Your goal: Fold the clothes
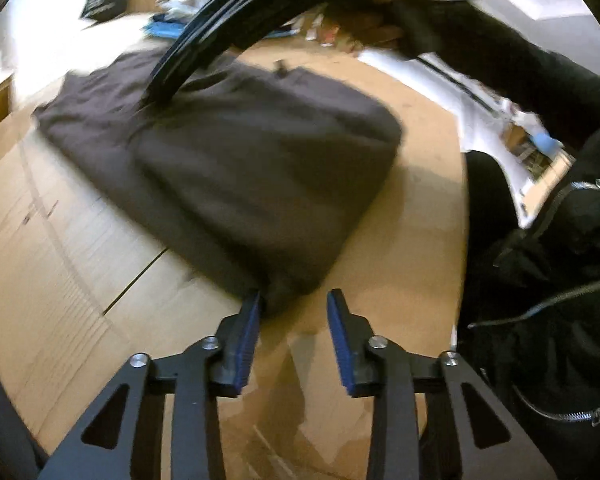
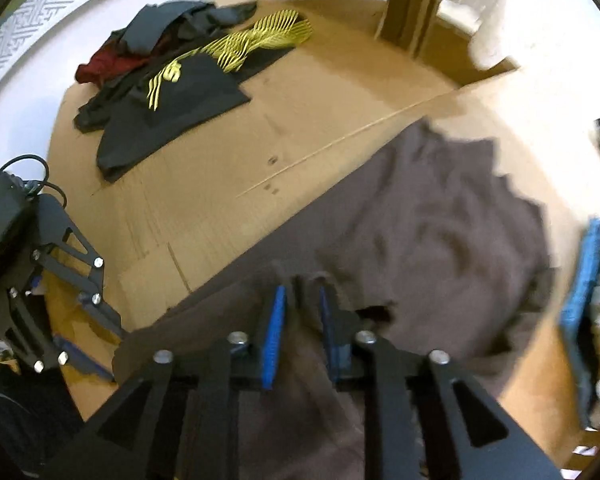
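Observation:
A dark brown garment (image 1: pixel 236 160) lies partly folded on the cardboard-covered table (image 1: pixel 60 240). My left gripper (image 1: pixel 294 300) is open and empty, its blue-padded fingers (image 1: pixel 248 344) just in front of the garment's near corner. In the right wrist view the same brown garment (image 2: pixel 440 240) spreads across the table (image 2: pixel 300 120). My right gripper (image 2: pixel 302 304) is nearly closed on a fold of the brown cloth, which passes between its blue pads (image 2: pixel 274 332). The left gripper also shows at the left edge of the right wrist view (image 2: pixel 76 332).
A pile of dark and red clothes with a yellow-patterned piece (image 2: pixel 172 68) lies at the far side of the table. A blue folded item (image 2: pixel 580 304) sits at the right edge. The person's black jacket (image 1: pixel 560 280) is at the right. A white floor surrounds the table.

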A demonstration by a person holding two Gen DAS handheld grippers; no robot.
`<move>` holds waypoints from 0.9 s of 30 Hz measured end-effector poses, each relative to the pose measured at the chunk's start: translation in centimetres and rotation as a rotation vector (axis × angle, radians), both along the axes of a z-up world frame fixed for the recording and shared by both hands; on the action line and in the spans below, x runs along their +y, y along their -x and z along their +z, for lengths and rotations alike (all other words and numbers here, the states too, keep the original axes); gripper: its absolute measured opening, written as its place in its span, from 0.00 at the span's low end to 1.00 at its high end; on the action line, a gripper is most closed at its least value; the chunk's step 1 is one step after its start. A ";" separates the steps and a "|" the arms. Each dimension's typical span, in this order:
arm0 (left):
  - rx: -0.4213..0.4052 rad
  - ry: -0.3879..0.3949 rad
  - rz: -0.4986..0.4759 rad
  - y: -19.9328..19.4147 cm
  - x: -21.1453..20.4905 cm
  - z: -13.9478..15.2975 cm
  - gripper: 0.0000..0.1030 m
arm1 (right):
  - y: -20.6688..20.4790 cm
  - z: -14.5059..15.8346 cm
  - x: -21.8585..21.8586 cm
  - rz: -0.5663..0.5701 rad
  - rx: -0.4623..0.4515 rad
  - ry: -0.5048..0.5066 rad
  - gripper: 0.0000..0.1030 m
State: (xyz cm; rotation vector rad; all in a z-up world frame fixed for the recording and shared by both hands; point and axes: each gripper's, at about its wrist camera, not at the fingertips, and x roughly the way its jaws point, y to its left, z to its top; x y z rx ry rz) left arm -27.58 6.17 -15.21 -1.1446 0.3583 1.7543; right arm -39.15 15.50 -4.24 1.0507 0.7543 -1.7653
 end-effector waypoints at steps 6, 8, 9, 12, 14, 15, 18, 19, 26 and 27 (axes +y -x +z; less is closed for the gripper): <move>0.094 -0.033 0.052 -1.0 -2.5 1.8 0.29 | -5.4 2.1 3.0 0.080 0.046 -0.010 0.29; 0.134 -0.023 0.029 -1.4 -2.1 2.0 0.29 | -6.7 1.4 4.2 0.068 0.049 -0.031 0.29; 0.144 -0.020 0.011 -1.6 -1.7 2.0 0.29 | -7.2 1.1 4.9 0.055 0.048 -0.042 0.29; 0.221 0.044 -0.034 -2.1 -0.5 1.6 0.18 | -8.7 -0.1 6.9 0.015 0.046 -0.072 0.29; 0.250 0.063 -0.053 -2.1 -0.1 1.4 0.18 | -9.6 -0.9 8.3 -0.011 0.044 -0.093 0.29; 0.248 0.061 -0.059 -2.0 -0.1 1.4 0.18 | -9.7 -1.2 9.1 -0.033 0.034 -0.096 0.29; 0.251 0.069 -0.071 -2.0 0.5 1.1 0.19 | -8.9 -1.3 11.2 -0.094 -0.041 -0.074 0.29; 0.264 0.073 -0.077 -2.0 0.6 1.1 0.19 | -8.6 -1.3 11.7 -0.109 -0.051 -0.067 0.29; 0.224 0.082 -0.090 -1.3 1.6 1.4 0.10 | -8.1 -2.6 11.8 -0.125 -0.072 -0.089 0.29; 0.228 0.089 -0.090 -1.4 1.7 1.4 0.10 | -8.0 -3.0 11.6 -0.125 -0.076 -0.096 0.29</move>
